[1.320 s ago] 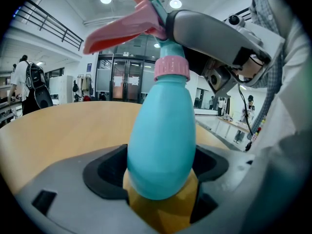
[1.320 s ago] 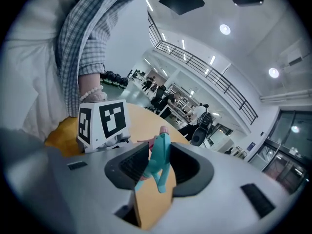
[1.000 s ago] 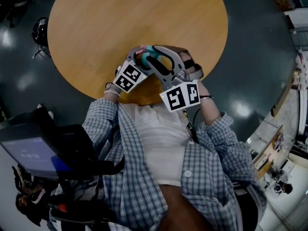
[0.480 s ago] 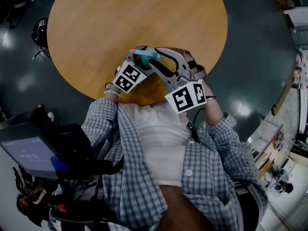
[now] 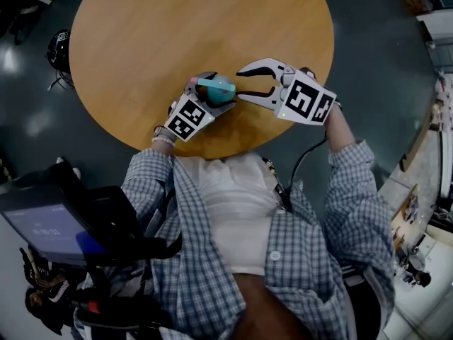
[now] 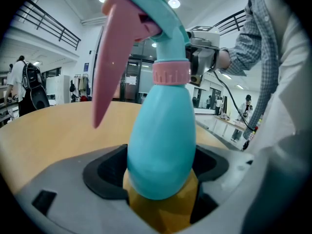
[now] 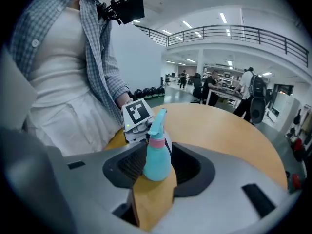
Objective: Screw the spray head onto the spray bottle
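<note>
One teal bottle with one pink-collared head seated on it, over the round desk, base clamped in left gripper fingers. Right gripper fingers spread, empty, just right of bottle; overlapping it half a second ago, now apart.

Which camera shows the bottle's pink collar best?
The left gripper view: the pink collar sits large and close, its ridges visible. The right gripper view shows it small and farther off. The head view looks down on the spray bottle, so the collar cannot be made out.
</note>
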`<state>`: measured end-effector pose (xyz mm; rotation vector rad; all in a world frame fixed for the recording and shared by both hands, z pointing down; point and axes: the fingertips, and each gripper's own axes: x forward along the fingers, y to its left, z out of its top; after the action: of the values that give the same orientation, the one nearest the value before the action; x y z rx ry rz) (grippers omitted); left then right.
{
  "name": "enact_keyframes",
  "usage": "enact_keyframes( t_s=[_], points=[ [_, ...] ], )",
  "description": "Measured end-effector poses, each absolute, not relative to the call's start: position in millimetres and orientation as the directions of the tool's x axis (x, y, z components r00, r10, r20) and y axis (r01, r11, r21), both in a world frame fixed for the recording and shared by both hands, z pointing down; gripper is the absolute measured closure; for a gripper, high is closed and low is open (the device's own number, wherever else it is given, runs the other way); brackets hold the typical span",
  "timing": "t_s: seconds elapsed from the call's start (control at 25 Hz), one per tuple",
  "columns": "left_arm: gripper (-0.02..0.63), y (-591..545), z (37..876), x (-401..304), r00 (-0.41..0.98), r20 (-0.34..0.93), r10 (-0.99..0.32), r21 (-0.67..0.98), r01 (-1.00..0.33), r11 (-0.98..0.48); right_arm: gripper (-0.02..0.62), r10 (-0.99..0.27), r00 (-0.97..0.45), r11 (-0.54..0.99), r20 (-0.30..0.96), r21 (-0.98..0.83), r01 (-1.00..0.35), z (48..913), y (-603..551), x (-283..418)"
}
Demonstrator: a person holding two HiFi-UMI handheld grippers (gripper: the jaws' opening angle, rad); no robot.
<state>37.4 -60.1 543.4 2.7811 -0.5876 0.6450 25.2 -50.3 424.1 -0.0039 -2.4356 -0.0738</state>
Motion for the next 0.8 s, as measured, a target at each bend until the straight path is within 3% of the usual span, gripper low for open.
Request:
enact_keyframes(
  t_s=[0.52,0.8],
  points=[
    [0.199,-45,550,39,0.841,0.465,-0.276,0.135,-0.375,-0.917,0.445,0.373,-0.593,0.911,0.714,-0.160,0.380,438,-36,-2],
    [0.199,-38,549,41,0.849,0.454,-0.270,0.131,-0.363,-0.922,0.476,0.454,-0.583,0.878,0.673,-0.227,0.422,436,-26,-4]
  ],
)
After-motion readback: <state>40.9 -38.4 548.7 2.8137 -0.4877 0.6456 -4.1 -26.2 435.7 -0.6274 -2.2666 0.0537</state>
